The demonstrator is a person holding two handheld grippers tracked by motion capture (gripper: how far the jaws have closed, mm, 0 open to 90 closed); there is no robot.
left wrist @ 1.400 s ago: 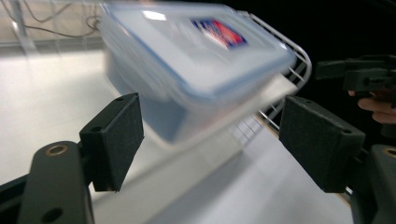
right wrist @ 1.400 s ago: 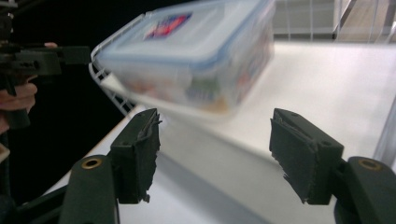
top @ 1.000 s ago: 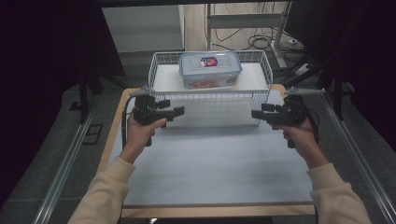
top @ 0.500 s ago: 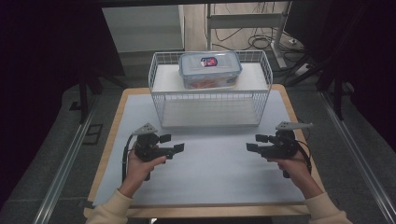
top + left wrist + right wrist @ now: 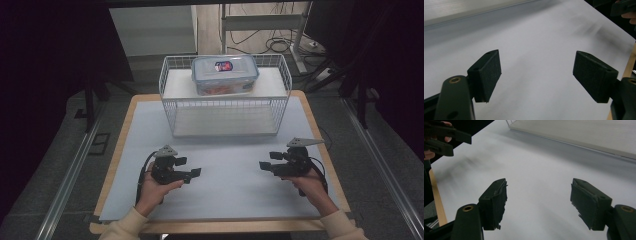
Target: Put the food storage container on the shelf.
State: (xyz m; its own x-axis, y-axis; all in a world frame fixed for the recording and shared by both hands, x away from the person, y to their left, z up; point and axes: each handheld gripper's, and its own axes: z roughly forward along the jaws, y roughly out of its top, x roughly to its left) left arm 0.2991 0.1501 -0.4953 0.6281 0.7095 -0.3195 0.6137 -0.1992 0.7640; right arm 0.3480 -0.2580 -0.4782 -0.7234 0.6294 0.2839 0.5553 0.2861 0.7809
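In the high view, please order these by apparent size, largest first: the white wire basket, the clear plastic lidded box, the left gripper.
1. White wire basket
2. Clear plastic lidded box with blue-trimmed lid
3. Black left gripper, although it sits nearer the camera.

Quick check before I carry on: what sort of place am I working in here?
Probably a lab or recording workshop, not a home. A white-covered table holds a wire basket with a lidded plastic box; beyond it, loose cables lie on the floor by a metal frame.
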